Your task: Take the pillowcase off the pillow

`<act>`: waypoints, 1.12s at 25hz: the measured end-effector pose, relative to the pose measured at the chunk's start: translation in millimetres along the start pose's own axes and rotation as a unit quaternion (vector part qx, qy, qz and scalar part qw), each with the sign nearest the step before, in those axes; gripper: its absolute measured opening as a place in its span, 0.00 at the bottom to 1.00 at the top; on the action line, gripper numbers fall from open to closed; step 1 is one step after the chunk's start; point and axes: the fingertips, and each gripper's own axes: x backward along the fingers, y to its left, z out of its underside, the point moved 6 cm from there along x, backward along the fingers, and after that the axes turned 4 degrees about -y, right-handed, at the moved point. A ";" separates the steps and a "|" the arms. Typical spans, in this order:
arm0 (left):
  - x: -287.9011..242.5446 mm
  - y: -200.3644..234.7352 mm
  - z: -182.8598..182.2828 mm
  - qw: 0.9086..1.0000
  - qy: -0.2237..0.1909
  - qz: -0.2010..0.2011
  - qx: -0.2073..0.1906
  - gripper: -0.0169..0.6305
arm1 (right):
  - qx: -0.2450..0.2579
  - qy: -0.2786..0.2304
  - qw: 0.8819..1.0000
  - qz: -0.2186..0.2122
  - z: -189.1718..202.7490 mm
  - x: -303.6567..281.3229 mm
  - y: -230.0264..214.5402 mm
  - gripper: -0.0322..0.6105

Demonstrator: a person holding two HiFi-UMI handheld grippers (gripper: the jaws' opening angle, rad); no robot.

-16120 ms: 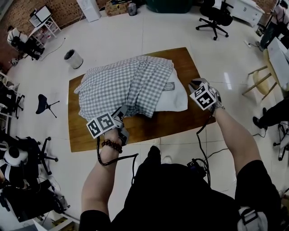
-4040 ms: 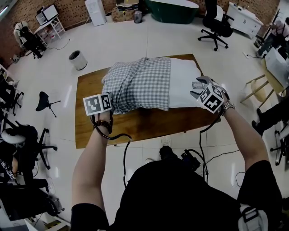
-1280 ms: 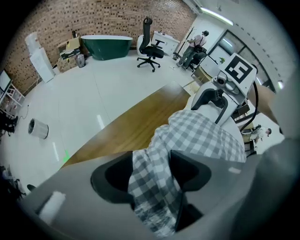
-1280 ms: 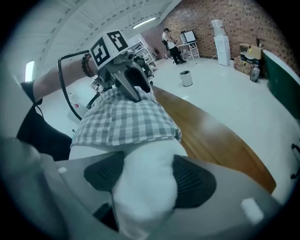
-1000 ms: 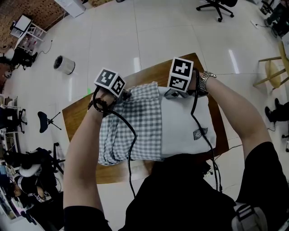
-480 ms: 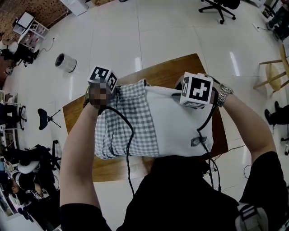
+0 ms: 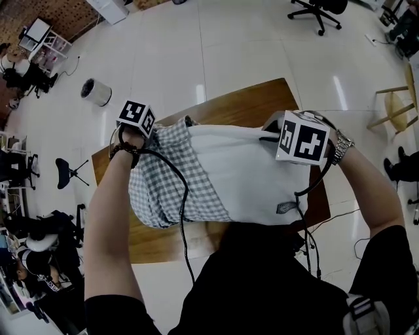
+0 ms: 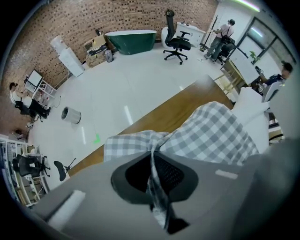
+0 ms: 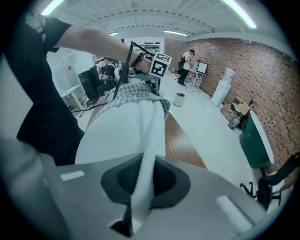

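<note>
Pillowcase [image 7: 160, 186] slid further left off pillow [image 7: 242, 173]; left tongs [image 8: 153, 185] pinching its cloth, right tongs [image 9: 140, 187], just closed, pinching pillow.

You are working under bright, even overhead light. Ceiling strip lights [image 9: 236, 8] are glowing along the top of the right gripper view, and glare streaks are lying on the white floor [image 7: 249, 46]. Fisheye bending is curving every edge; both gripper views' corners are showing black, their lower foregrounds looking soft.
</note>
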 end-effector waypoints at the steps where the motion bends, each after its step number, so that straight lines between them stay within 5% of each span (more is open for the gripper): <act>1: 0.3 2.5 3.6 1.000 0.001 -0.001 0.007 0.05 | 0.004 0.003 1.000 0.003 1.2 1.4 0.4 0.09; 13: 4.5 33.3 38.0 0.998 -0.010 -0.002 0.058 0.05 | -0.017 0.028 0.999 0.025 13.1 3.5 -12.2 0.09; 19: 4.7 24.5 37.1 0.999 -0.040 -0.013 0.030 0.05 | -0.017 0.037 0.998 0.040 15.8 -13.4 -14.9 0.10; 28: 19.8 2.5 31.7 0.991 -0.129 -0.017 -0.003 0.18 | 0.033 0.001 0.994 0.105 12.0 -27.3 -15.0 0.33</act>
